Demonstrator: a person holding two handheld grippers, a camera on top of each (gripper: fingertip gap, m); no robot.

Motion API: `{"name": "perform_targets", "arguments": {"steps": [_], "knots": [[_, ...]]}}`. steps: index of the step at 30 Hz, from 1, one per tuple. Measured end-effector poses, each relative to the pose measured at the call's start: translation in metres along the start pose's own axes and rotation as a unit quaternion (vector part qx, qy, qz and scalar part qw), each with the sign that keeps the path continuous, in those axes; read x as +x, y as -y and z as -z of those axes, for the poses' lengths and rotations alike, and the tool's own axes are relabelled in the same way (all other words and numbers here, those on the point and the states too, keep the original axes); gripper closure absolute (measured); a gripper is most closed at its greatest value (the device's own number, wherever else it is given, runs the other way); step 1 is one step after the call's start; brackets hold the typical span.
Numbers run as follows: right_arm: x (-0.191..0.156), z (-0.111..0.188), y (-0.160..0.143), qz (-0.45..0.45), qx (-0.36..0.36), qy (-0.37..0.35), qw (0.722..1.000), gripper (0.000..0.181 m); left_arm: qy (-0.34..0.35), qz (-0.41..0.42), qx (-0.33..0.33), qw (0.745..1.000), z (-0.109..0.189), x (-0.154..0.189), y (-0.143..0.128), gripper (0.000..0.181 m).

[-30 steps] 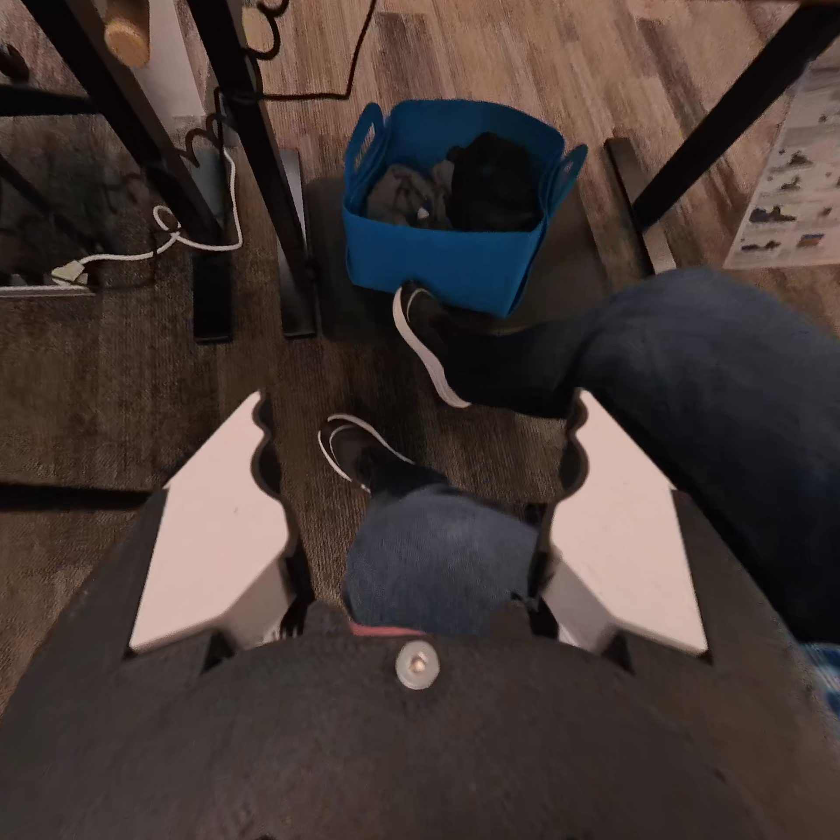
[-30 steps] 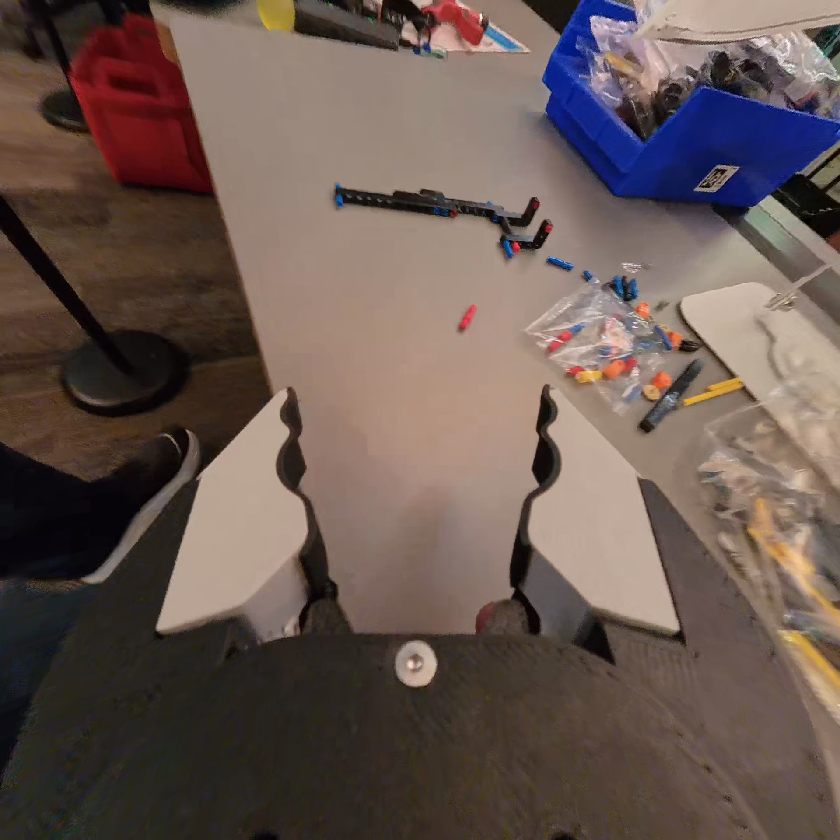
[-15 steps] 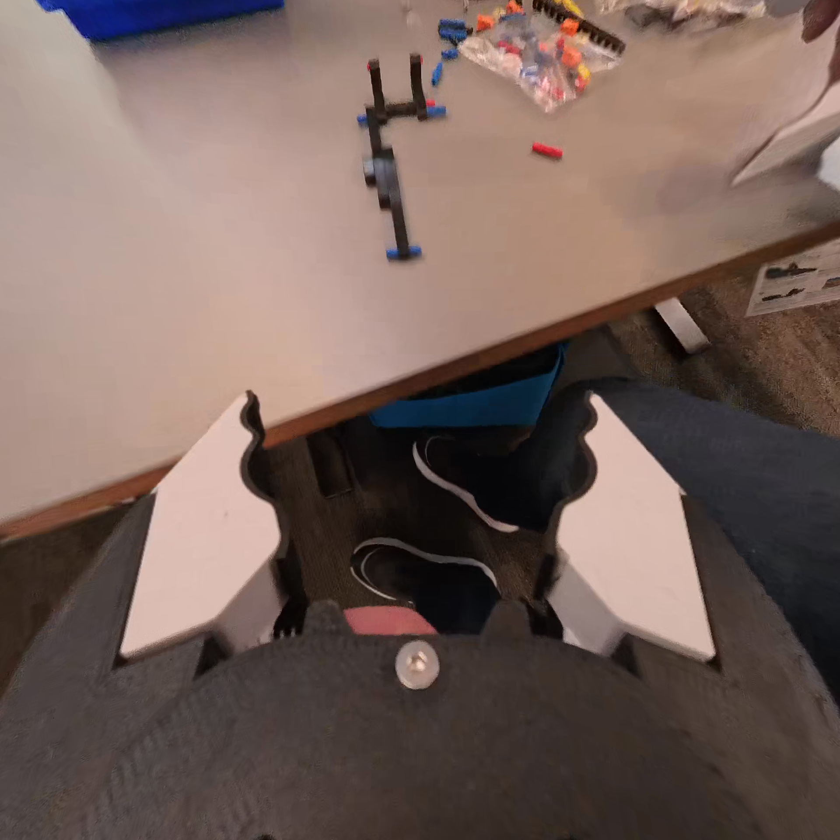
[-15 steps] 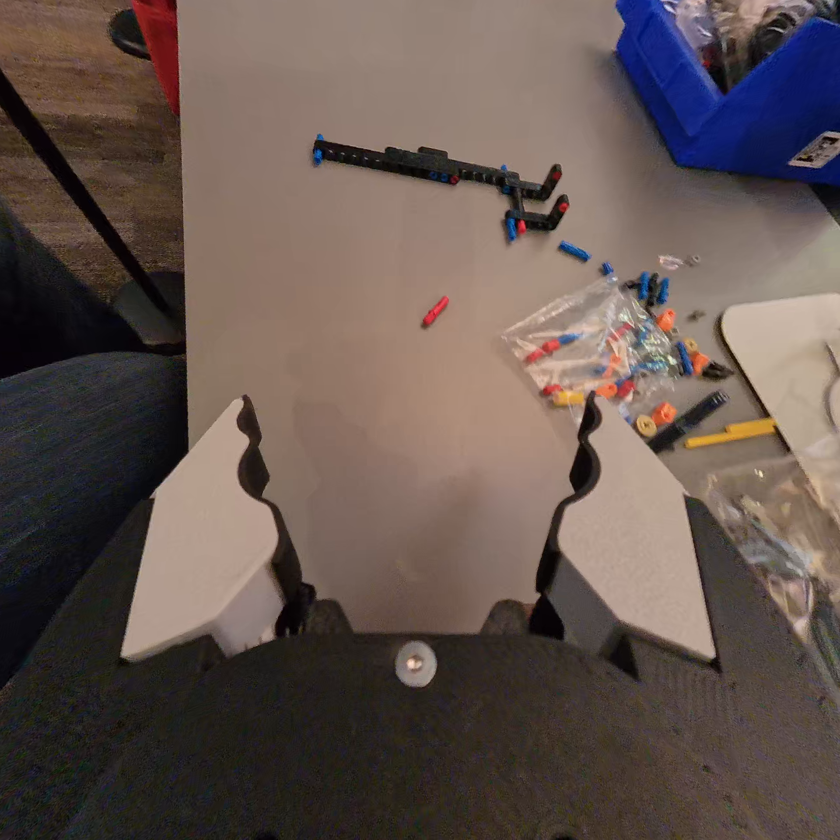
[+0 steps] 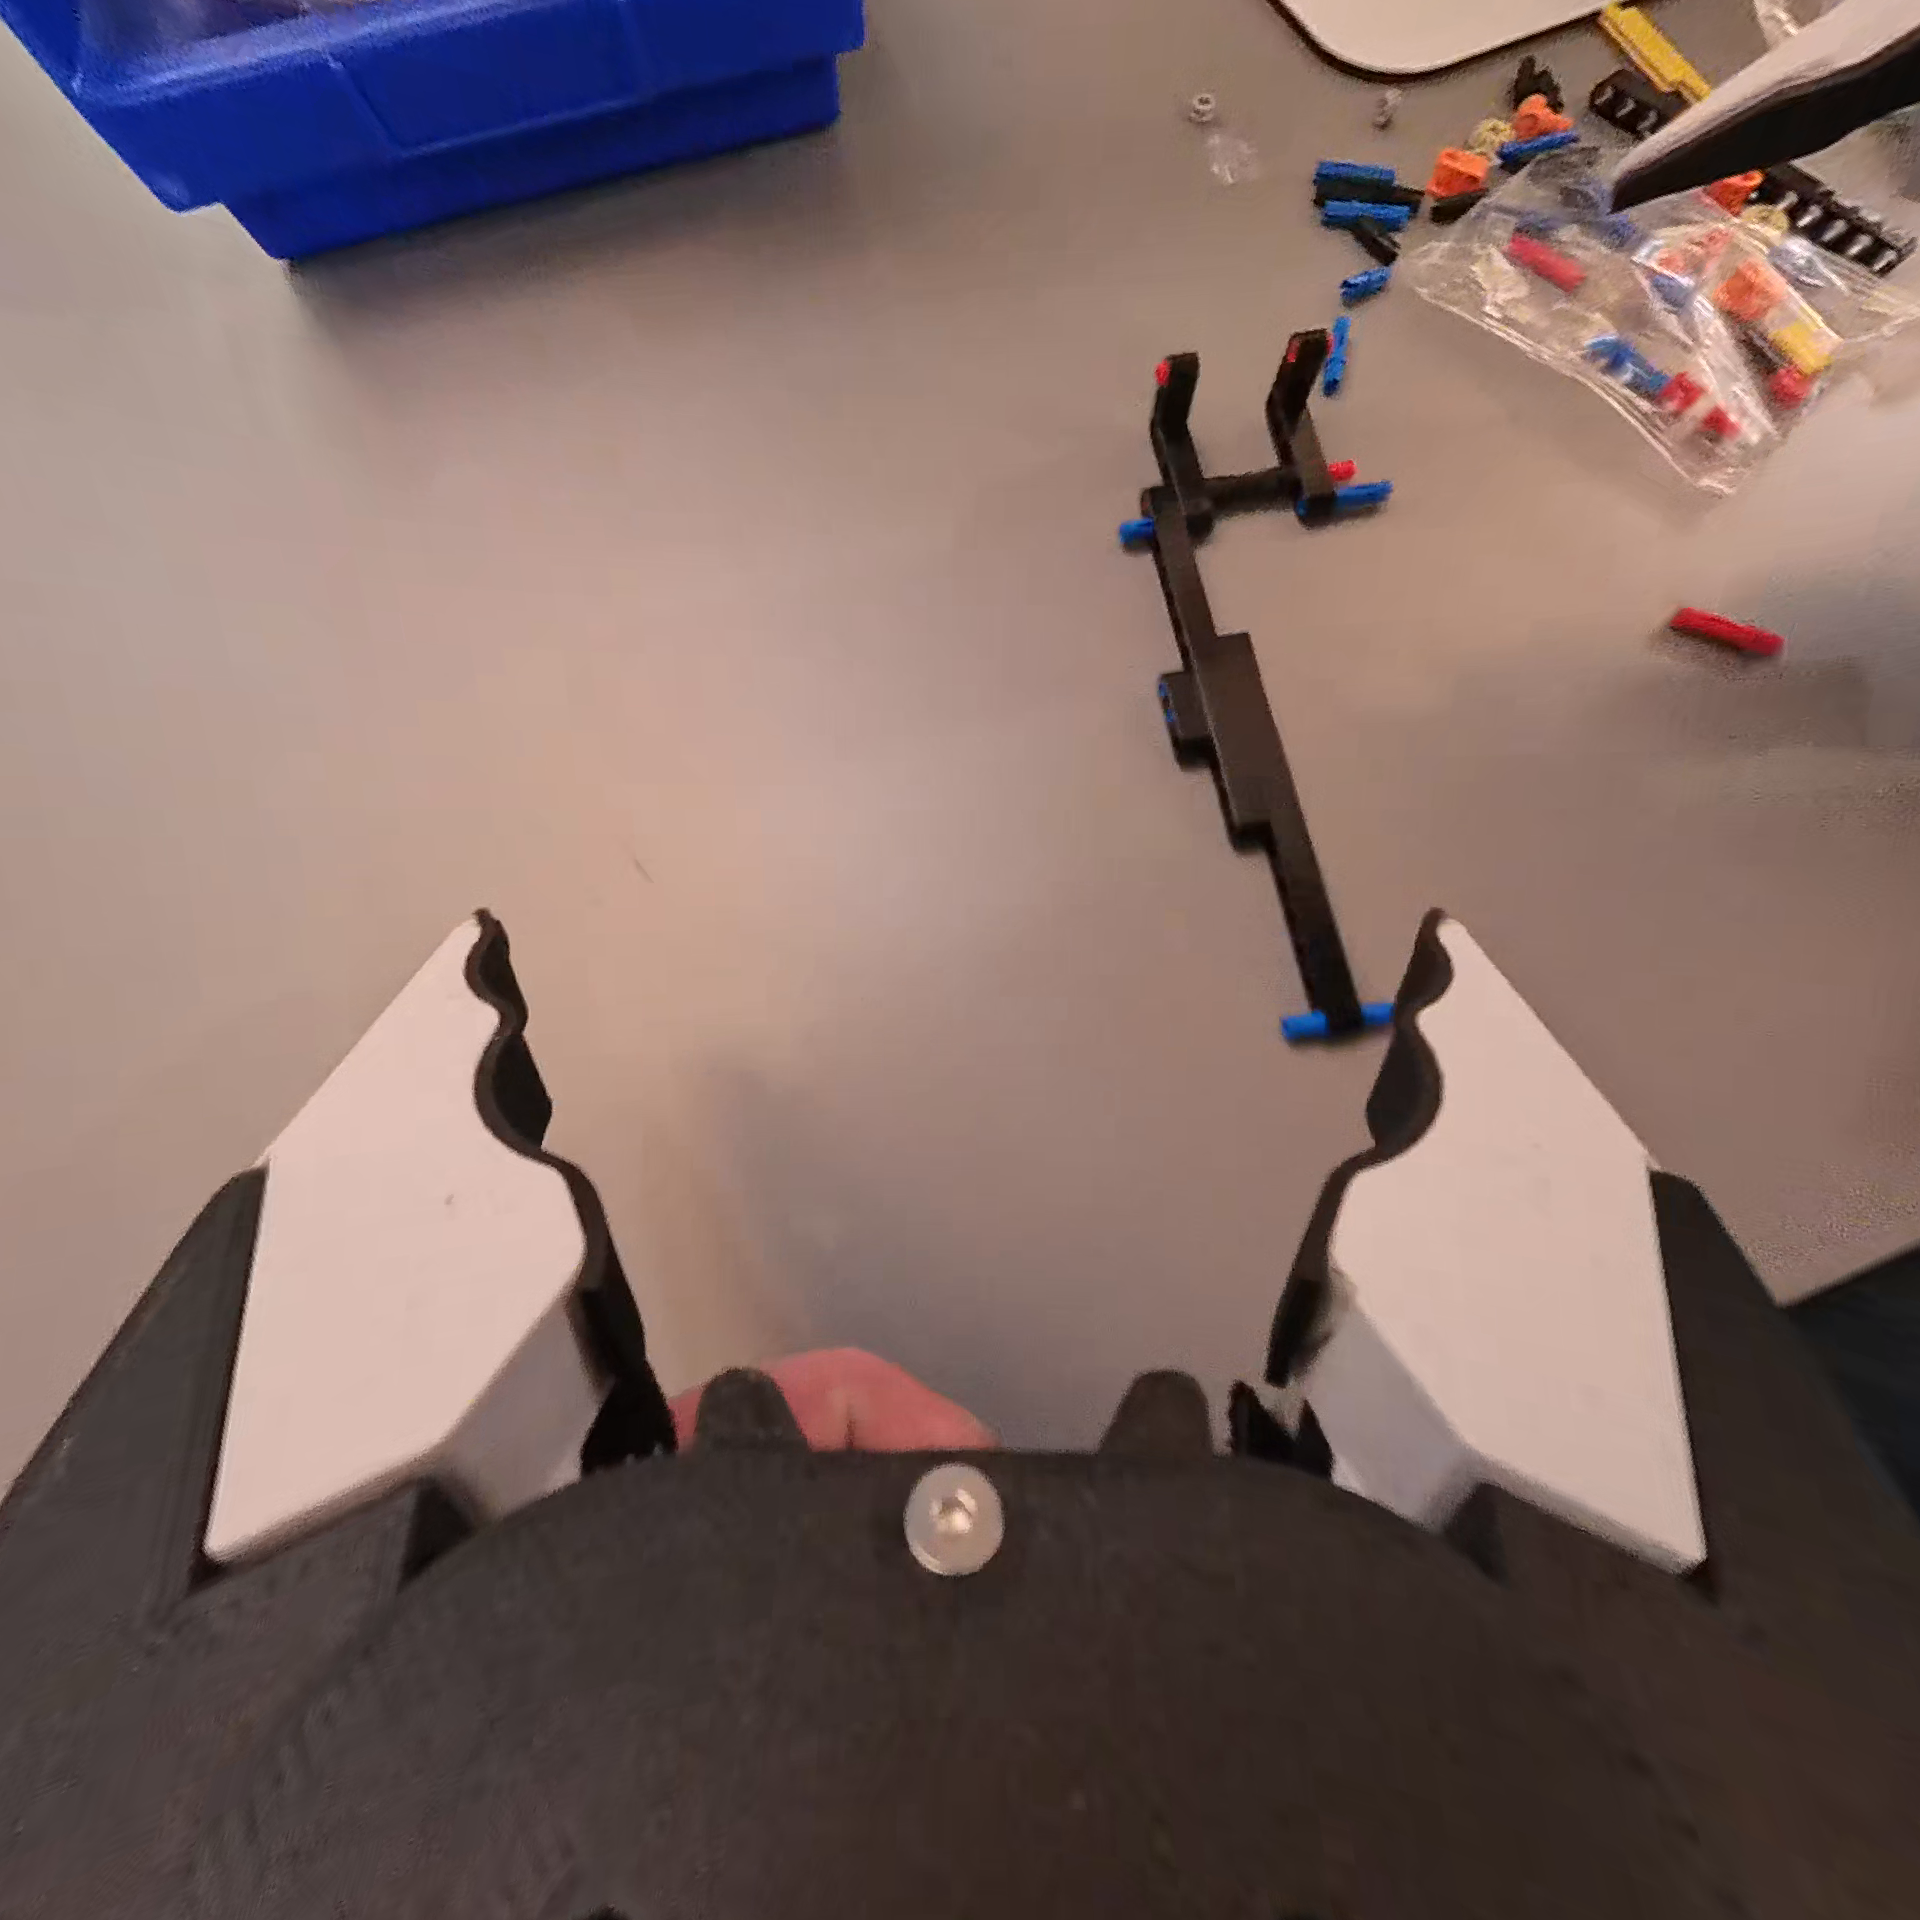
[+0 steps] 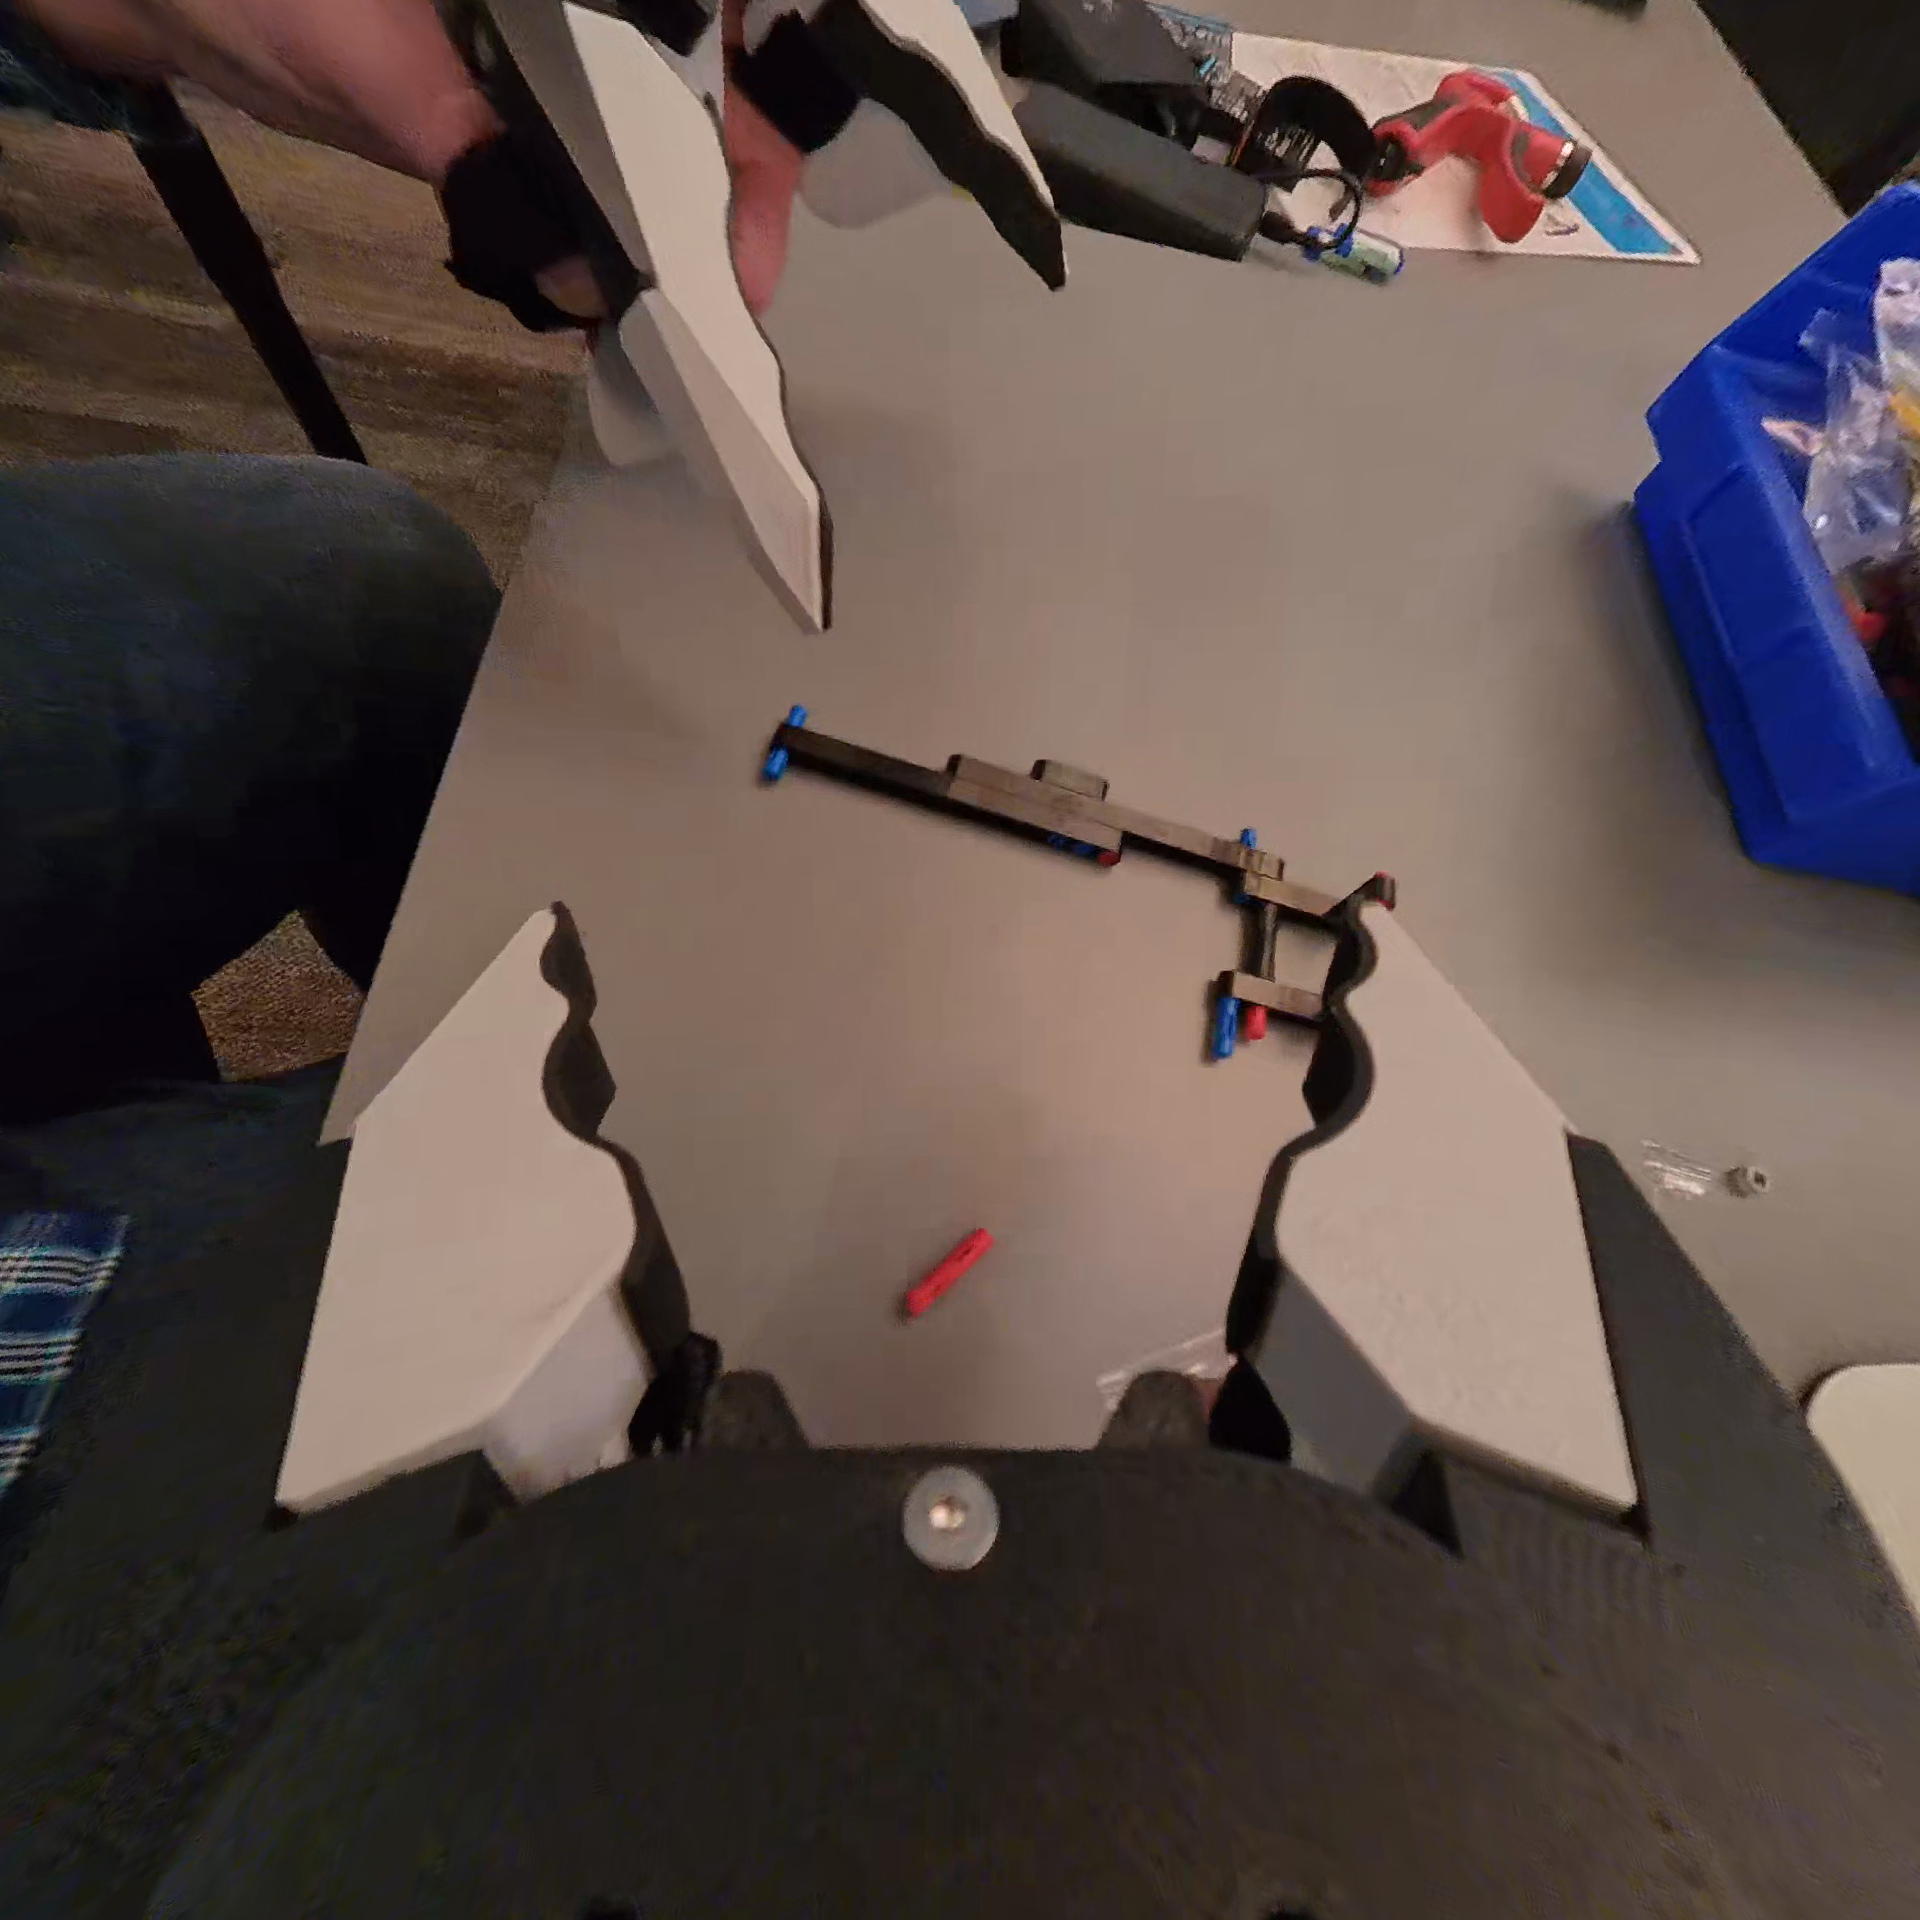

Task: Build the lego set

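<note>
On the grey table (image 5: 727, 623), a blue bin (image 5: 436, 114) sits at the far left of the left wrist view. The left gripper (image 5: 956, 925) hovers with jaws spread wide, holding nothing. Just ahead to its right lies the black lego assembly (image 5: 1236, 717) (blue pins at both ends), then a loose red pin (image 5: 1720, 632) and a clear bag of parts (image 5: 1662, 301). The right gripper (image 6: 961, 914) is likewise wide open and empty above the red pin.

Matt grey table (image 5: 727, 644), glossy plastic all over it.
Crinkly clear bag (image 5: 1662, 301) shines; blue bin (image 5: 468, 114) smooth plastic; black assembly (image 6: 1039, 805) dull-finished.
</note>
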State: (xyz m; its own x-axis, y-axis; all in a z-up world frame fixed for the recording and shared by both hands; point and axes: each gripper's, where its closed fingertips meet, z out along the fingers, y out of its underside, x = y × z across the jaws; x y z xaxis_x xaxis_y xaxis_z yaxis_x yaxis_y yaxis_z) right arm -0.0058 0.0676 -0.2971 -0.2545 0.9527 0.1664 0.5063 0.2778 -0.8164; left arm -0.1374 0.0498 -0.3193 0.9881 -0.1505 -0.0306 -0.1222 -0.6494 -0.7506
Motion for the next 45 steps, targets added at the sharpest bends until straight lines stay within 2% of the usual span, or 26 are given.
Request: {"name": "perform_targets", "arguments": {"steps": [3,4,7,9,11,12,14,15,17,18,21,24,26,28,31,34,38,45], "knots": [[0.011,0.007,-0.007,-0.011,0.009,-0.006,1.000,0.058,0.005,-0.015,-0.011,1.000,-0.012,-0.009,0.005,0.024],[0.018,0.013,-0.012,-0.015,0.009,-0.014,1.000,0.070,0.010,-0.027,-0.014,0.999,-0.016,-0.011,0.007,0.026],[0.042,0.037,-0.024,-0.037,0.021,-0.037,0.998,0.102,0.010,-0.055,-0.028,0.998,-0.023,-0.013,0.013,0.049],[0.059,0.050,-0.032,-0.048,0.028,-0.050,0.997,0.112,0.016,-0.060,-0.030,0.998,-0.027,-0.014,0.018,0.061],[0.068,0.056,-0.039,-0.055,0.025,-0.043,0.997,0.133,0.009,-0.047,-0.018,0.999,-0.027,-0.011,0.024,0.088],[0.069,0.056,-0.040,-0.057,0.025,-0.036,0.997,0.136,0.000,-0.040,-0.017,0.999,-0.027,-0.008,0.024,0.102],[0.070,0.054,-0.038,-0.055,0.034,-0.027,0.998,0.133,0.010,-0.025,-0.032,0.999,-0.029,-0.015,0.017,0.099],[0.069,0.051,-0.038,-0.051,0.032,-0.024,0.998,0.129,0.022,-0.024,-0.037,0.999,-0.030,-0.020,0.013,0.090],[0.070,0.046,-0.041,-0.036,0.020,-0.027,0.999,0.120,0.046,-0.017,-0.059,0.997,-0.033,-0.030,0.002,0.054],[0.072,0.045,-0.042,-0.025,0.016,-0.032,0.999,0.120,0.054,-0.016,-0.066,0.996,-0.033,-0.033,-0.002,0.051],[0.085,0.054,-0.050,-0.025,0.004,-0.054,0.998,0.124,0.055,-0.001,-0.050,0.997,-0.032,-0.034,0.000,0.056],[0.100,0.074,-0.065,-0.054,-0.007,-0.079,0.995,0.139,0.047,0.014,-0.046,0.998,-0.033,-0.034,0.001,0.063],[0.103,0.085,-0.079,-0.066,-0.025,-0.086,0.994,0.147,0.051,0.001,-0.047,0.998,-0.034,-0.036,0.003,0.074],[0.104,0.094,-0.092,-0.077,-0.047,-0.093,0.992,0.148,0.046,0.000,-0.047,0.998,-0.036,-0.035,0.005,0.084],[0.104,0.101,-0.107,-0.083,-0.075,-0.099,0.989,0.147,0.049,0.003,-0.050,0.998,-0.040,-0.038,0.006,0.084],[0.102,0.104,-0.113,-0.079,-0.092,-0.099,0.988,0.146,0.046,0.003,-0.055,0.997,-0.045,-0.036,0.008,0.075],[0.109,0.111,-0.127,-0.081,-0.124,-0.109,0.983,0.161,0.070,-0.017,-0.057,0.996,-0.043,-0.041,0.015,0.072],[0.119,0.096,-0.135,-0.130,-0.152,-0.093,0.975,0.165,0.060,-0.009,-0.063,0.996,-0.044,-0.035,0.016,0.073]]}}
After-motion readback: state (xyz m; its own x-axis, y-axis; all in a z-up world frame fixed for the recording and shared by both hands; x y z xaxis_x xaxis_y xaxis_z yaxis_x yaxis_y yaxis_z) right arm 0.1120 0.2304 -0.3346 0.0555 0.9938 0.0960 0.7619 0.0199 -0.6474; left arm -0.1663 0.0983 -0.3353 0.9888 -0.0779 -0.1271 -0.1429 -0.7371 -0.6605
